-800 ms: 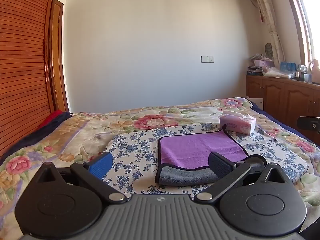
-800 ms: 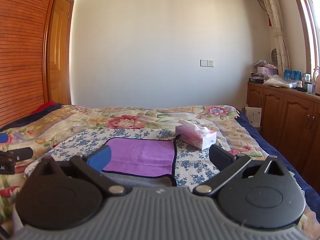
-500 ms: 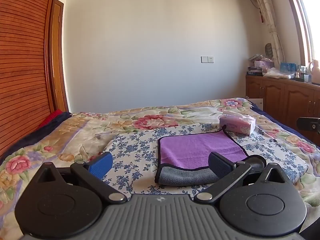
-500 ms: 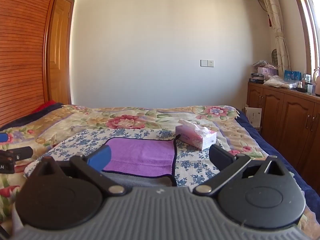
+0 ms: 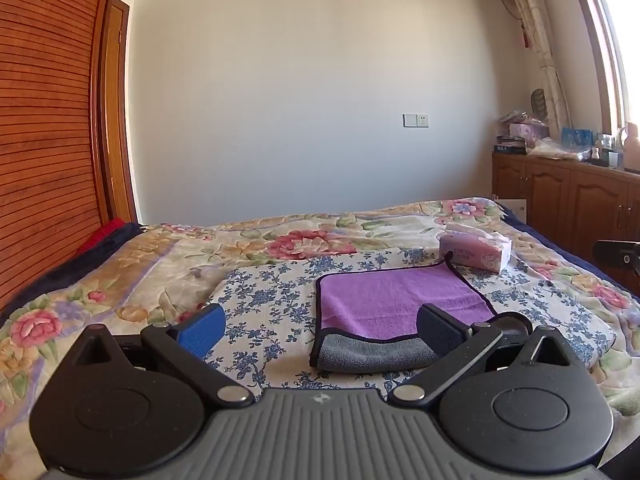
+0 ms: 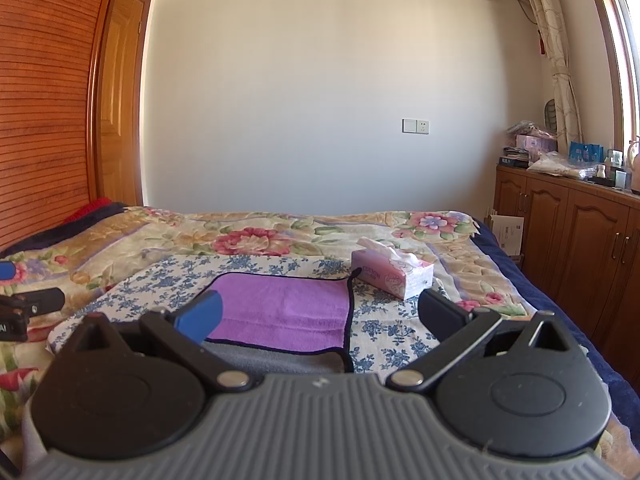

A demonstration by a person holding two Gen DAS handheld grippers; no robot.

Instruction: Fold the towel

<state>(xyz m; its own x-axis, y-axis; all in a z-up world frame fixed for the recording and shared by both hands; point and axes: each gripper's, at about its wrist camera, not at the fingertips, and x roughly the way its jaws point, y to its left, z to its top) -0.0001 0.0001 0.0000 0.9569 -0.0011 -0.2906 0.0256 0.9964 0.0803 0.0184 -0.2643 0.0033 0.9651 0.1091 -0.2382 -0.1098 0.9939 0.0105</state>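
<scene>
Jaws wide on both your grippers, nothing btwn them. Your left gripper (image 5: 320,330) hangs low over the bed (image 5: 132,276); its right finger (image 5: 438,328) overlaps the towel's near right part in view, contact can't tell. Your right gripper (image 6: 320,316) sits likewise, its blue-padded left finger (image 6: 200,316) in front of the towel's near left corner. 1 towel (image 5: 396,300): purple side up, grey underside rolled up along the near edge, dark trim, lying flat on the 1 blue-floral cloth (image 5: 272,300) spread over the flowered bedspread. 1 pink tissue box (image 5: 474,252) just beyond the towel's far right corner, w/ the hanging loop near it. 2 grippers, 2 fingers each.
</scene>
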